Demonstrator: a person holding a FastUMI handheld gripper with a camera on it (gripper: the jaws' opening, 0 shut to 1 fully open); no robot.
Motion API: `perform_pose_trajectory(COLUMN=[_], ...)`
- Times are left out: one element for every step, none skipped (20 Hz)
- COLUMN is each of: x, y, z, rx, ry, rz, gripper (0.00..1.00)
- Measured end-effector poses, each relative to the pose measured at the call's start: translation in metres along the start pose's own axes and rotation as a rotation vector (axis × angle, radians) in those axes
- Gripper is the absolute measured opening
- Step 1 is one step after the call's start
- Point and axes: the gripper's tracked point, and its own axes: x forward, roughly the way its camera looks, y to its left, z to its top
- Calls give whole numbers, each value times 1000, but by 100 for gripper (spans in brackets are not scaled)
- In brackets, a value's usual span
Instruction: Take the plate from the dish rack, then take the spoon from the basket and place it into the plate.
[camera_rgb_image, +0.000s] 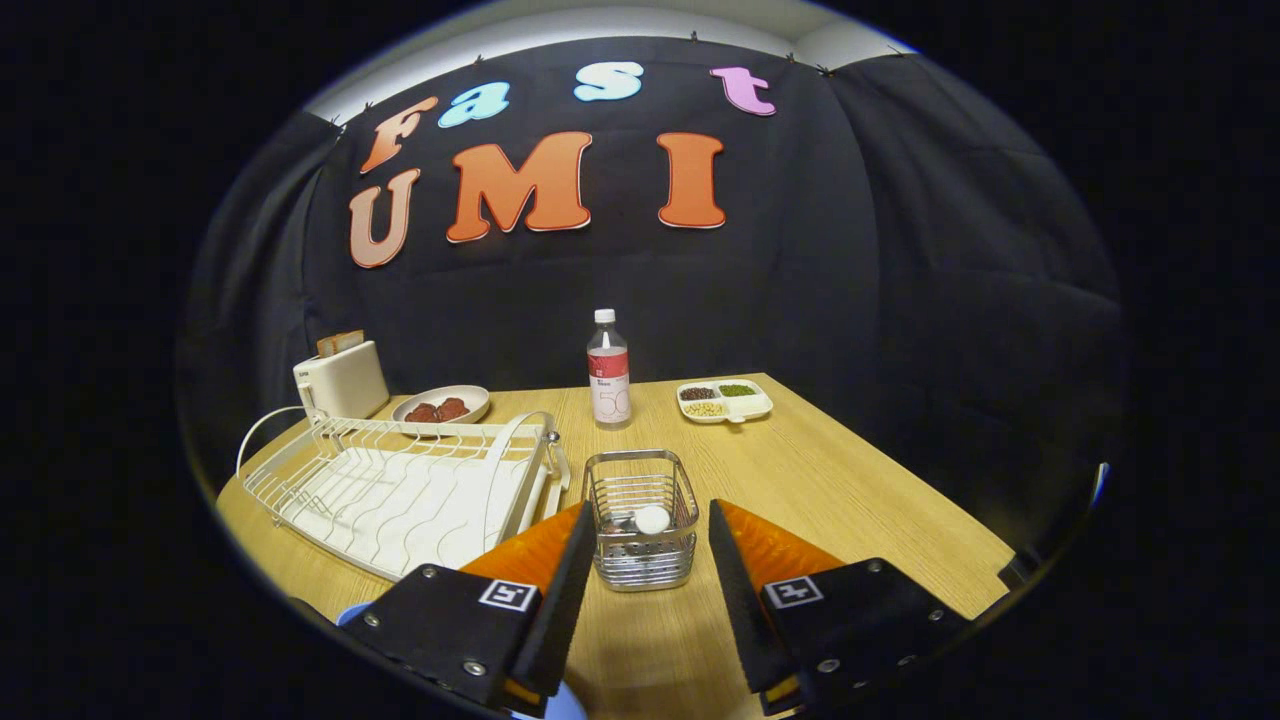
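We see the gripper (647, 585) spread wide, holding nothing — the wire basket (641, 517) sits between its fingers on the wooden surface (850, 500), a white spoon (650, 519) end inside

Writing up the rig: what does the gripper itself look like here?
The gripper has two wedge-shaped fingers, each on a black plate with silver screws and a small square black-and-white marker. No cables or sleeve visible.
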Motion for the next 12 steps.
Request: perform_pose_trajectory(x=[2,4,5,6,6,5,4,3,2,0,-2,-6], y=[2,3,3,3,2,3,8,9,10,9,9,8], z=[1,-1,-4,-7,-6,-3,-3,0,5,11,18,25], rx=[3,4,2,0,5,16,28,41,55,67,74,78], ry=[-10,-11,-8,-1,-3,-6,-9,-18,-31,-45,-60,-76], rz=[3,1,-4,-11,-17,-10,7,12,18,19,18,16], gripper=[58,53,43,39,26,20,15,14,12,11,10,9])
